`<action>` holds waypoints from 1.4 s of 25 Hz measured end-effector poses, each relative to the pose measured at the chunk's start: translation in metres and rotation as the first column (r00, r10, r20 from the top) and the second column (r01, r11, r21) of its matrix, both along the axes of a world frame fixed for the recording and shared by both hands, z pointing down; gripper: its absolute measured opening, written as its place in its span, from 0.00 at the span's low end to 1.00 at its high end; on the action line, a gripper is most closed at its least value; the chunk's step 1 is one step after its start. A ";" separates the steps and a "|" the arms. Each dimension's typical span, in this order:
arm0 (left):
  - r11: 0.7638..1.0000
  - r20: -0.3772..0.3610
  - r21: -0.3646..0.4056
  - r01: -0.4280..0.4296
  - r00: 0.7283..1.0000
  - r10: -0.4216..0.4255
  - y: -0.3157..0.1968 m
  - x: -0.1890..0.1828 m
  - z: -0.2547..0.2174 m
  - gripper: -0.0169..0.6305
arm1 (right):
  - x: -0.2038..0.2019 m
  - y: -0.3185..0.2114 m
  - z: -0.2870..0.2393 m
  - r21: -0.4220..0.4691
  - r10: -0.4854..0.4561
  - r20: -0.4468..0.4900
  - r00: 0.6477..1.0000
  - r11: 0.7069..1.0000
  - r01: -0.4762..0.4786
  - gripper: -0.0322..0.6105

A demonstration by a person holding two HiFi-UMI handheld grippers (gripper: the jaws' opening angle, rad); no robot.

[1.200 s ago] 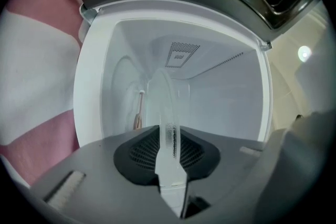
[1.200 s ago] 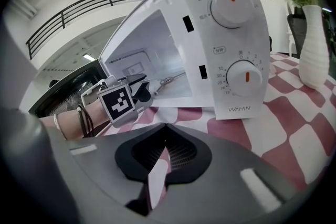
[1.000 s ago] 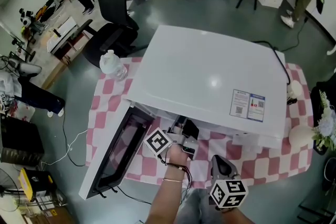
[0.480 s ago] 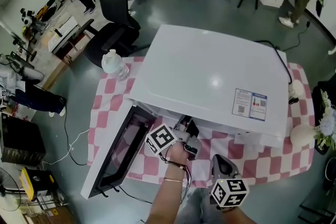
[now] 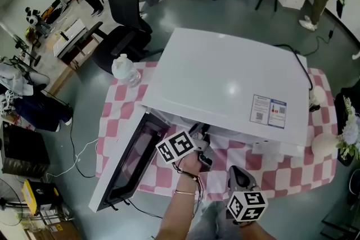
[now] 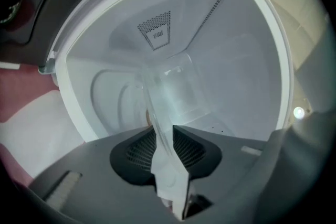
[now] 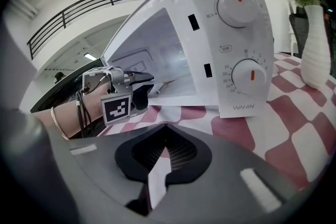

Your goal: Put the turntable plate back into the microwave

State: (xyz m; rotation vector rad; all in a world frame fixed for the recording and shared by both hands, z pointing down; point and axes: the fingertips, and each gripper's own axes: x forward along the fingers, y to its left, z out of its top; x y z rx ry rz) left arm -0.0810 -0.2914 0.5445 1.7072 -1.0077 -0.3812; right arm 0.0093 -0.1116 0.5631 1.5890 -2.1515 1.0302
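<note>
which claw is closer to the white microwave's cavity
Left. The left claw reaches into the white microwave's cavity, jaws opening around the clear glass turntable plate; the right claw sits outside, shut.

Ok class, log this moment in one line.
left gripper: fingers opening, turntable plate between, at open microwave | right gripper: shut, empty

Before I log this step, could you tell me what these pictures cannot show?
Left gripper view: the turntable plate is clear glass; its far rim fades into the white cavity.
Head view: the microwave top hides its cavity and the plate.
Head view: the label is too small to read.
</note>
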 end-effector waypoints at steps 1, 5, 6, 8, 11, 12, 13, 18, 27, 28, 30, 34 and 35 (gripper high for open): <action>1.000 0.022 0.002 -0.005 1.000 0.005 0.000 0.000 0.000 0.17 | 0.000 0.001 0.000 0.001 -0.002 -0.001 1.000 1.000 0.002 0.06; 1.000 0.066 0.004 -0.020 0.998 0.020 0.001 0.000 0.001 0.19 | -0.003 0.003 -0.001 0.000 -0.007 -0.002 1.000 1.000 0.007 0.06; 1.000 0.081 0.004 -0.025 0.996 0.025 0.001 0.001 0.001 0.20 | -0.003 0.003 -0.001 0.000 -0.008 -0.003 1.000 1.000 0.008 0.06; 0.999 0.122 0.003 -0.038 0.992 0.038 0.001 0.002 0.002 0.21 | -0.004 0.004 -0.002 0.000 -0.012 -0.003 1.000 1.000 0.012 0.06; 0.999 0.169 -0.004 -0.054 0.984 0.054 0.002 0.003 0.003 0.23 | -0.006 0.005 -0.002 0.000 -0.017 -0.003 1.000 1.000 0.017 0.06; 0.998 0.179 -0.006 -0.057 0.982 0.057 0.002 0.003 0.003 0.24 | -0.007 0.005 -0.002 0.000 -0.019 -0.003 1.000 1.000 0.019 0.06; 0.998 0.189 -0.007 -0.060 0.980 0.060 0.002 0.004 0.004 0.25 | -0.007 0.005 -0.002 0.000 -0.020 -0.003 1.000 1.000 0.020 0.07; 0.997 0.241 -0.020 -0.074 0.968 0.077 0.002 0.006 0.004 0.38 | -0.006 0.004 -0.003 0.000 -0.019 -0.008 1.000 1.000 0.019 0.06; 0.992 0.371 -0.026 -0.125 0.920 0.126 0.003 0.007 0.009 0.40 | -0.006 0.004 -0.003 -0.004 -0.013 -0.011 1.000 1.000 0.013 0.06; 0.991 0.387 -0.028 -0.133 0.912 0.133 0.003 0.007 0.010 0.40 | -0.006 0.004 -0.003 -0.004 -0.014 -0.011 1.000 1.000 0.014 0.06; 0.989 0.410 -0.033 -0.145 0.900 0.145 0.004 0.008 0.010 0.40 | -0.007 0.004 -0.003 -0.005 -0.017 -0.011 1.000 1.000 0.016 0.07; 0.986 0.444 -0.046 -0.157 0.881 0.161 0.007 0.009 0.012 0.42 | -0.010 0.005 -0.004 -0.005 -0.023 -0.013 1.000 1.000 0.023 0.06; 0.986 0.451 -0.049 -0.158 0.877 0.163 0.007 0.009 0.012 0.43 | -0.010 0.005 -0.005 -0.004 -0.024 -0.013 1.000 1.000 0.024 0.06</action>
